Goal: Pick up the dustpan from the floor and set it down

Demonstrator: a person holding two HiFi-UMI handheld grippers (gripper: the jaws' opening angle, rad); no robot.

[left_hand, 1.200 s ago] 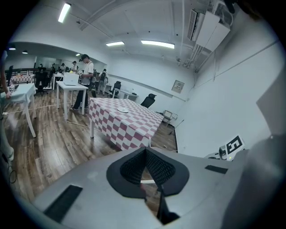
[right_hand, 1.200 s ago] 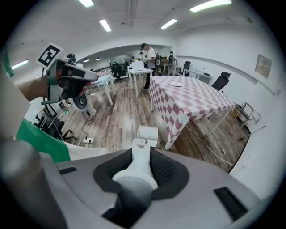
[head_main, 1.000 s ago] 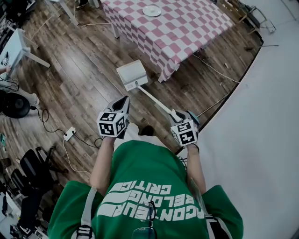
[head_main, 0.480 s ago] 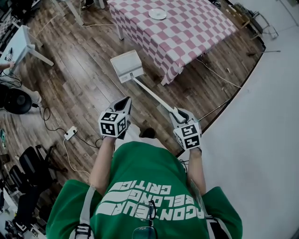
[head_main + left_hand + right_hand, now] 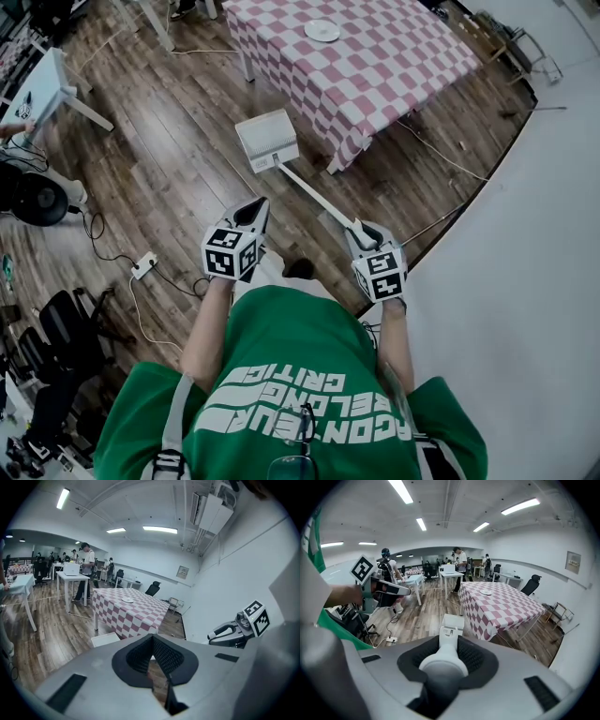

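Observation:
The white dustpan [image 5: 267,141] has a long white handle [image 5: 314,197] that slants back to my right gripper [image 5: 359,228], which is shut on the handle's end. In the right gripper view the handle [image 5: 443,656] fills the space between the pads, and the pan [image 5: 452,623] hangs out in front over the wood floor. I cannot tell whether the pan touches the floor. My left gripper [image 5: 255,211] is beside it at the left, shut with nothing in it; its fingertips meet in the left gripper view [image 5: 151,641].
A table with a pink checked cloth [image 5: 375,56] and a white plate [image 5: 322,30] stands just right of the pan. A power strip with cables [image 5: 141,269] lies at the left, near a black chair [image 5: 56,337]. A white wall [image 5: 525,281] runs along the right.
The pan end swung a little left and back while my right gripper rose slightly with the handle. The left gripper has hardly moved.

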